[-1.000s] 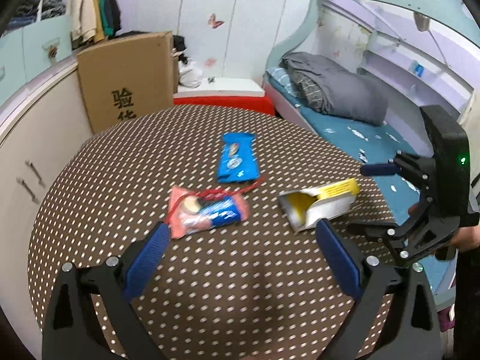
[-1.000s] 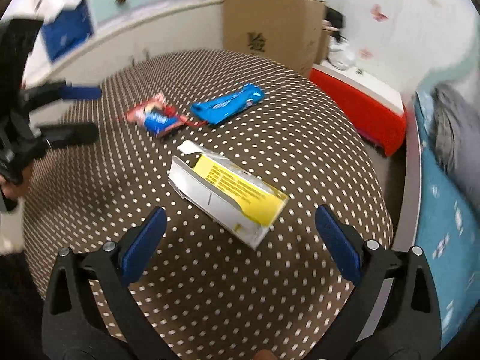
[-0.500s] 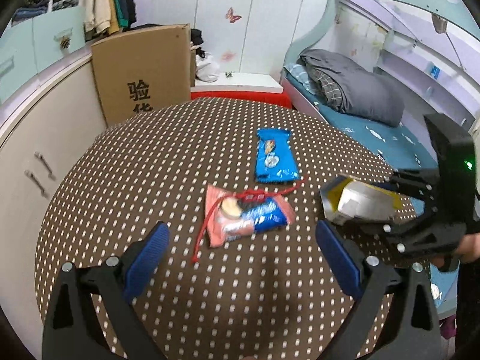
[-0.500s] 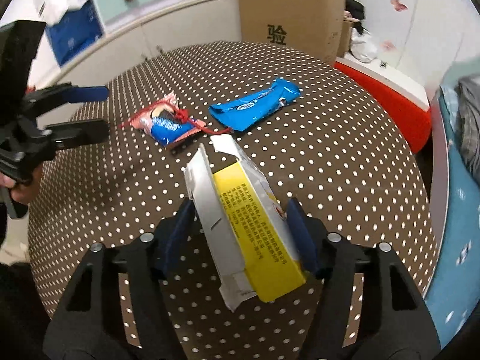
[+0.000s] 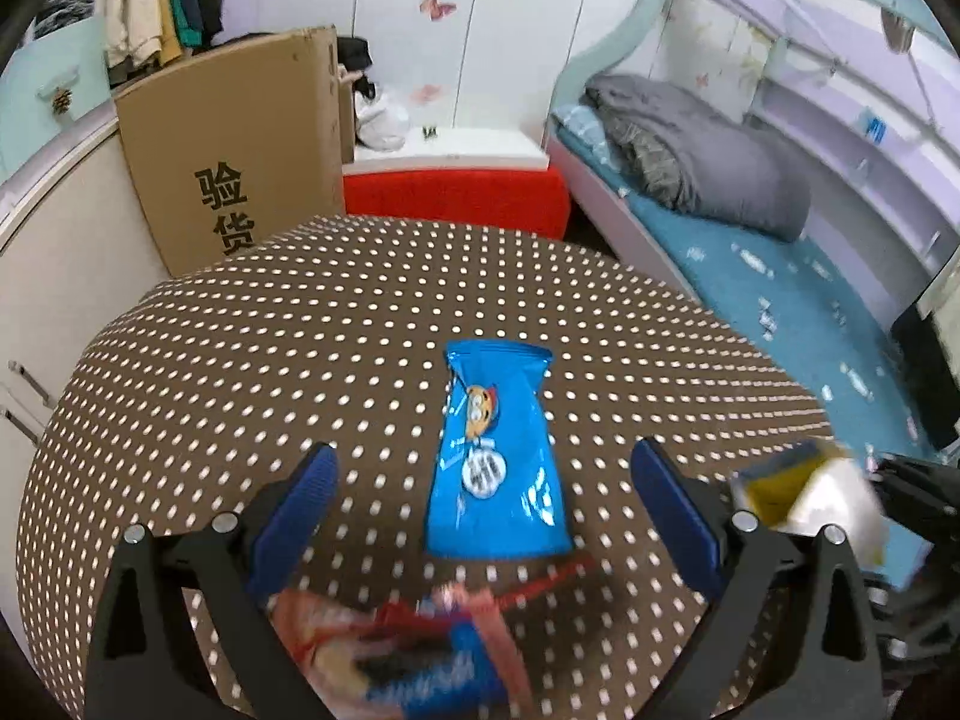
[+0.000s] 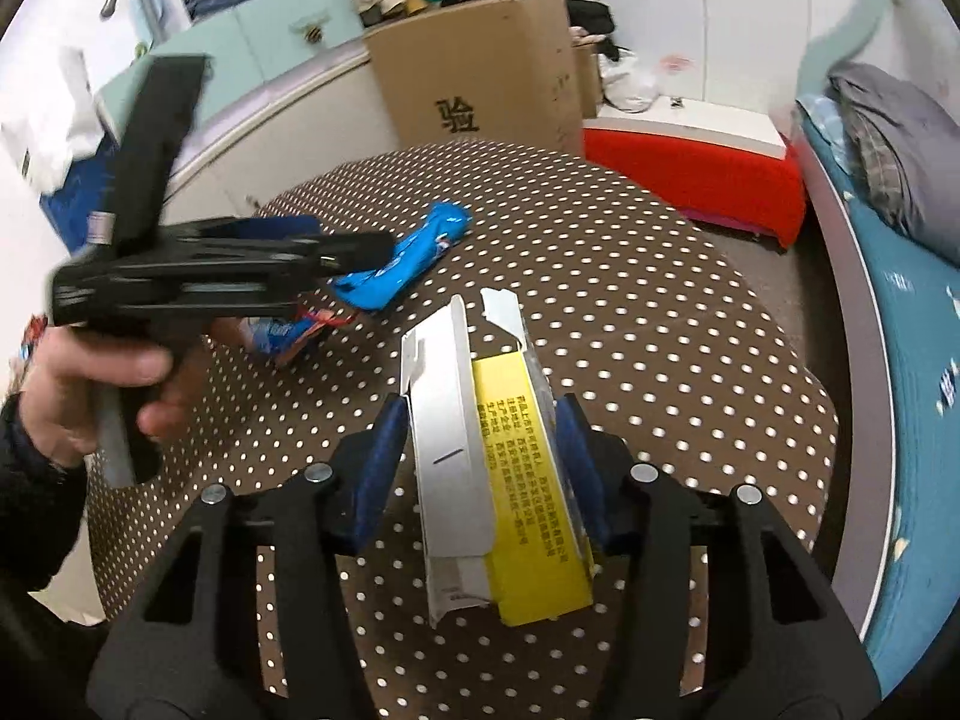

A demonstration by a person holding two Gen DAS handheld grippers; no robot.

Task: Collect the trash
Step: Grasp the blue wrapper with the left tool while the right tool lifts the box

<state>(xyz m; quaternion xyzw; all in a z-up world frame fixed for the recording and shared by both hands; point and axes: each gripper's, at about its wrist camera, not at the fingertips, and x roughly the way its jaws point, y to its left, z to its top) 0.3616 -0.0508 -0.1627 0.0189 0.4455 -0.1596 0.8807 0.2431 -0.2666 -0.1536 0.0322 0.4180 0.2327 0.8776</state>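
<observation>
My right gripper is shut on a yellow and white carton and holds it above the round dotted table. The carton also shows at the right of the left wrist view. My left gripper is open and empty, low over the table. A blue snack wrapper lies between its fingers, farther out. A red and blue wrapper, blurred, lies right under it. From the right wrist view the left gripper hovers over both wrappers.
A cardboard box stands behind the table beside a red and white bench. A bed with a grey blanket runs along the right. Cabinets stand at the left.
My left gripper has moved forward over the red and blue wrapper toward the blue one. My right gripper has closed on the carton and lifted it off the table.
</observation>
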